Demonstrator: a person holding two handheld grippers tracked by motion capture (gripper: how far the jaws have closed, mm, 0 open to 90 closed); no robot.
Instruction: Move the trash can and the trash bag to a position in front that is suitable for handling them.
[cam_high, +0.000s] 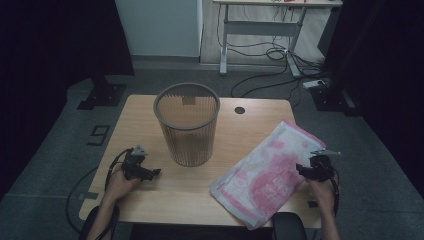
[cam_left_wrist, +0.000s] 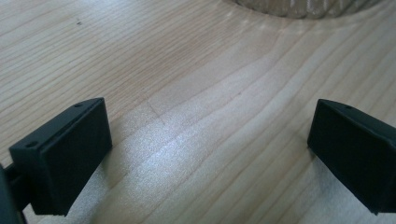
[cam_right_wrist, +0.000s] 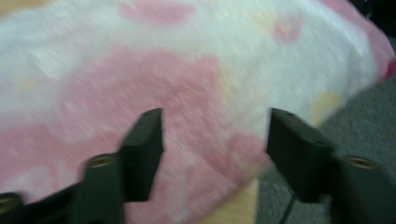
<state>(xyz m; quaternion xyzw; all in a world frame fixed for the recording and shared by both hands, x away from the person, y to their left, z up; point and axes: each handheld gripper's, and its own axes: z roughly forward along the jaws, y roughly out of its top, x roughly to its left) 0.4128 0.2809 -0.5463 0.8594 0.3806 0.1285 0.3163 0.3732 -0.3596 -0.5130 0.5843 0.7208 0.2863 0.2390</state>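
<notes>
A pink-and-white patterned towel (cam_high: 270, 170) lies flat on the right part of the wooden table (cam_high: 145, 115), its near corner hanging over the front edge. My right gripper (cam_high: 301, 169) hovers at the towel's right edge, open; in the right gripper view the gripper (cam_right_wrist: 215, 140) has its jaws apart above the cloth (cam_right_wrist: 140, 70) with nothing pinched. A grey wire basket (cam_high: 187, 125) stands upright at the table's middle. My left gripper (cam_high: 156, 172) rests to the basket's left, open over bare wood (cam_left_wrist: 187, 70); the left gripper view has the gripper (cam_left_wrist: 210, 149) just short of the basket's base (cam_left_wrist: 299, 7).
A round cable hole (cam_high: 240, 110) sits in the tabletop behind the towel. Grey carpet (cam_right_wrist: 364, 121) lies just past the table's right edge. A white desk frame (cam_high: 260, 30) with loose cables stands behind, and a black stand base (cam_high: 102, 95) at the back left.
</notes>
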